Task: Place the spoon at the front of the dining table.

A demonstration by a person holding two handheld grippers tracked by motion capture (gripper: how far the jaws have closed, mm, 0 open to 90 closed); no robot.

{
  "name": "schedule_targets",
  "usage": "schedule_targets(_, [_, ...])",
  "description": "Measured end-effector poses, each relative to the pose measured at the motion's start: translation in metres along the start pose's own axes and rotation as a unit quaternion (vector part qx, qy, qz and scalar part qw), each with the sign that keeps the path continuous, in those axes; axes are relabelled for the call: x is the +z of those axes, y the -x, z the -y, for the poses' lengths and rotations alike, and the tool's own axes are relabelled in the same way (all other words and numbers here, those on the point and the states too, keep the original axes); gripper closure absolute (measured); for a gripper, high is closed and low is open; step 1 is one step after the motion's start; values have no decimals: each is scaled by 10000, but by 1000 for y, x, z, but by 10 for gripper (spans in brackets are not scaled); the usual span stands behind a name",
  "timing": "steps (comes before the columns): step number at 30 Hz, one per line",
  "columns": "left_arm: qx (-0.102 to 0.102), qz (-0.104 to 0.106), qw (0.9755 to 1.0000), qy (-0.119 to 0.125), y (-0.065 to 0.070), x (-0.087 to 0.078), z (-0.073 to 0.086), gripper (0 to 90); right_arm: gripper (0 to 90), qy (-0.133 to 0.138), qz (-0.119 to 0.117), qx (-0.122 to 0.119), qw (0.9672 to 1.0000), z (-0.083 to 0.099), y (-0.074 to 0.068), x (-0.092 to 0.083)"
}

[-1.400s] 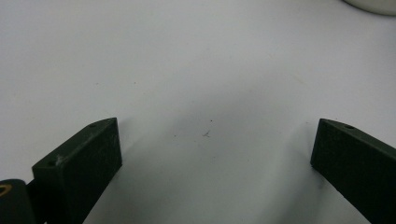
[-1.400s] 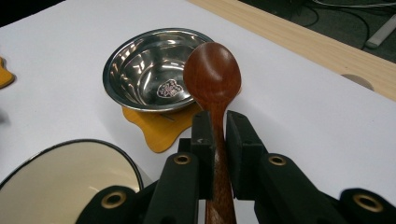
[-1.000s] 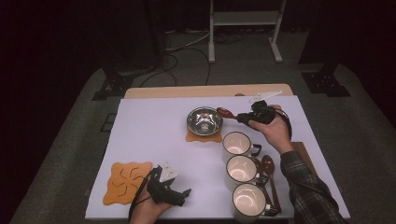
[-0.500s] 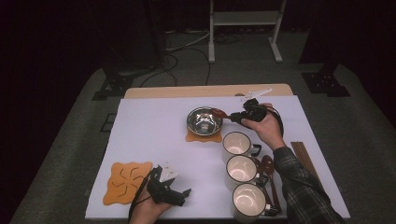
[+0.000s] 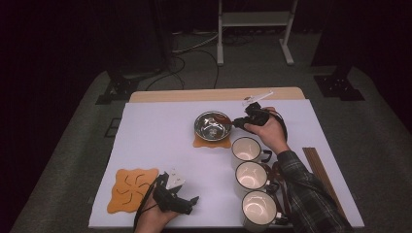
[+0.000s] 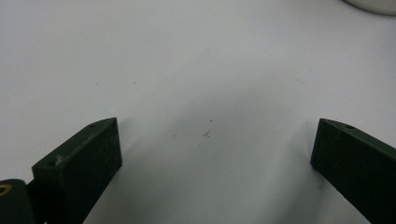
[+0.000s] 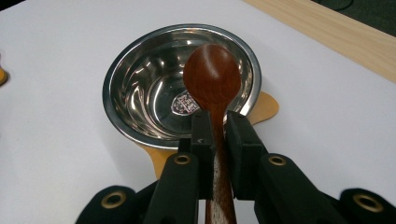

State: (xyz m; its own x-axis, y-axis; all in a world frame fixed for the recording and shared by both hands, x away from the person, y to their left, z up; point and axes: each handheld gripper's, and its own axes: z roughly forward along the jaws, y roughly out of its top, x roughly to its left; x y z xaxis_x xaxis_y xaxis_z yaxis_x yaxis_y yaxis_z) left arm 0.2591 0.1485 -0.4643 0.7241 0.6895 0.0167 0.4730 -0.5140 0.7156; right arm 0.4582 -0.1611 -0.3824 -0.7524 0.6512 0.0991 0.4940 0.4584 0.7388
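A steel bowl [image 5: 212, 125] [image 7: 177, 95] rests on an orange mat [image 5: 211, 142] [image 7: 264, 106] in the middle of the white table cover. My right gripper [image 5: 239, 121] [image 7: 217, 122] is shut on the handle of a reddish-brown wooden spoon [image 7: 213, 77], whose head [image 5: 224, 118] hangs over the bowl's right rim. My left gripper [image 5: 190, 203] [image 6: 212, 154] lies near the front edge, its jaws wide apart over bare white cover with nothing between them.
Three white mugs [image 5: 246, 148] [image 5: 251, 174] [image 5: 258, 208] stand in a row at the front right. A second orange mat [image 5: 132, 188] lies at the front left. Brown sticks [image 5: 320, 170] lie along the right edge. The table's wooden back edge [image 5: 214, 94] shows.
My right gripper has carried the spoon leftward, bringing its head over the bowl's rim. The left gripper has stayed where it was.
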Motion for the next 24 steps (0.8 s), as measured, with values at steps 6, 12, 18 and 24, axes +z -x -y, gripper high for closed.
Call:
schedule_targets(6, [-4, 5, 10000, -2, 0, 0, 0, 7, 810, -100, -36, -9, 9999, -3, -1, 9])
schedule_targets(12, [8, -7, 10000, -5, 0, 0, 0, 7, 810, -187, -66, -44, 9998, -6, -2, 18])
schedule_targets(18, [15, -8, 10000, 0, 0, 0, 0, 7, 810, -305, -73, -72, 9995, -9, -2, 26])
schedule_targets(24, [17, -9, 10000, 0, 0, 0, 0, 7, 810, -401, -48, -114, 9991, -10, -2, 33])
